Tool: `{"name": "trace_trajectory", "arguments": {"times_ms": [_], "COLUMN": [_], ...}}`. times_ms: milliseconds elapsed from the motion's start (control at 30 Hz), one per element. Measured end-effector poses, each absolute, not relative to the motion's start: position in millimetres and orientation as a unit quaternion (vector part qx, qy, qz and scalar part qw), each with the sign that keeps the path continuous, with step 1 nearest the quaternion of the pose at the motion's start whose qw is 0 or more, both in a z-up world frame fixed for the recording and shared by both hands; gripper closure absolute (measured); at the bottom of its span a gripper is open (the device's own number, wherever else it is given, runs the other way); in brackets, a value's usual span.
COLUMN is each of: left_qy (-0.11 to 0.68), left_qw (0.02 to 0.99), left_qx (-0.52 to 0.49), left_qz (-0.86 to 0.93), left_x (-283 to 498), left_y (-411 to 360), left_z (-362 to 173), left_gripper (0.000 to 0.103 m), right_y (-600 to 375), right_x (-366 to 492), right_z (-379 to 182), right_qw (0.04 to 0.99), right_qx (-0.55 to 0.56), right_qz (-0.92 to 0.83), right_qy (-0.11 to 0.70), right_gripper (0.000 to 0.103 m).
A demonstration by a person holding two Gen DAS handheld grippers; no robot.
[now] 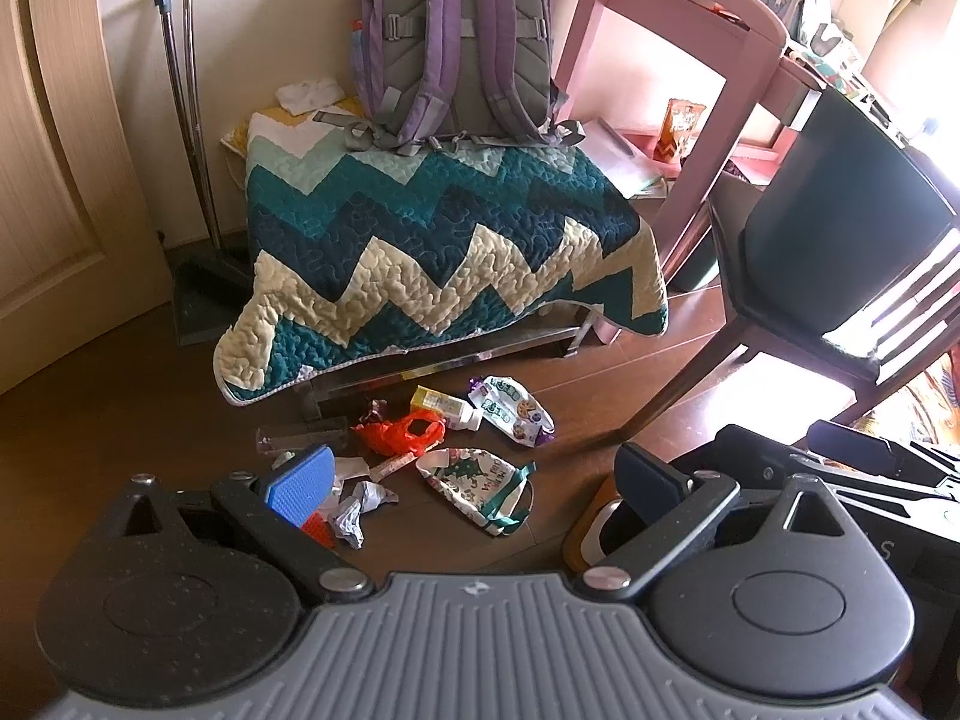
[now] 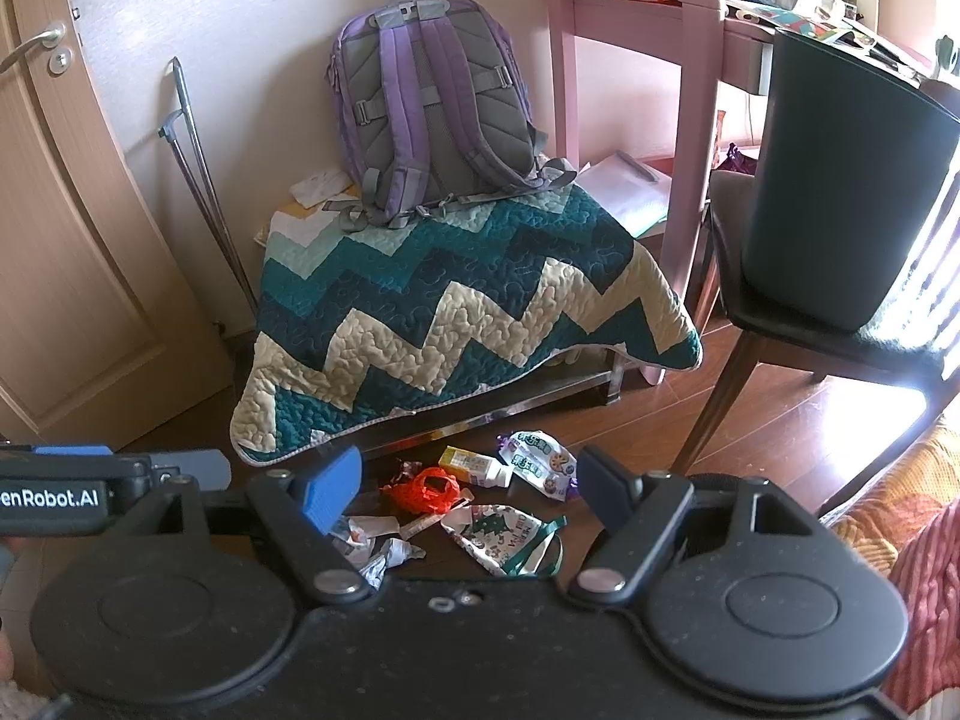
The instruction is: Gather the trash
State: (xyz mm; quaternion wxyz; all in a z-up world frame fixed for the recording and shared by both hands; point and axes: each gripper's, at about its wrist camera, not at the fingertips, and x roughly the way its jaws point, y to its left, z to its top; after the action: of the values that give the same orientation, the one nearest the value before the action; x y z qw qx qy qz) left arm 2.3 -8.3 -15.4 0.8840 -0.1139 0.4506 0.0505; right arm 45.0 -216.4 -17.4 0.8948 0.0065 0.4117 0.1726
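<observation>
A pile of trash lies on the dark wood floor in front of a quilt-covered bench. It holds an orange plastic bag [image 1: 401, 433] [image 2: 425, 490], a small yellow-and-white bottle [image 1: 447, 407] [image 2: 475, 465], a cookie wrapper [image 1: 513, 409] [image 2: 540, 463], a Christmas-print bag [image 1: 480, 485] [image 2: 510, 540] and crumpled paper [image 1: 359, 507] [image 2: 373, 543]. My left gripper [image 1: 474, 480] is open just above the pile and holds nothing. Hovering over the same pile, my right gripper [image 2: 471, 492] is also open with nothing between its fingers. A dark bin [image 1: 840, 210] [image 2: 852, 180] stands on a chair at the right.
The zigzag quilt [image 1: 432, 240] [image 2: 456, 306] covers a low bench with a purple backpack [image 1: 456, 42] [image 2: 429, 114] on top. A pink desk [image 1: 678, 60] [image 2: 636, 60] stands behind the wooden chair [image 1: 780, 324] [image 2: 780, 348]. A door [image 2: 72, 240] and a dustpan [image 1: 201, 294] are at the left.
</observation>
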Motion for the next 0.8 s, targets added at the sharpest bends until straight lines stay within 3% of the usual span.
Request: {"name": "trace_trajectory", "arguments": {"times_ms": [800], "left_qy": [0.452], "left_qw": [0.884], "left_qx": [-0.114], "left_qz": [0.047], "left_x": [0.4], "left_y": [-7.5], "left_z": [-18.9], "left_gripper": [0.003], "right_y": [-216.5], "right_x": [45.0], "right_z": [-19.9], "right_qw": [0.893], "right_qx": [0.011], "right_qz": [0.176], "right_qy": [0.414], "right_gripper": [0.024]}}
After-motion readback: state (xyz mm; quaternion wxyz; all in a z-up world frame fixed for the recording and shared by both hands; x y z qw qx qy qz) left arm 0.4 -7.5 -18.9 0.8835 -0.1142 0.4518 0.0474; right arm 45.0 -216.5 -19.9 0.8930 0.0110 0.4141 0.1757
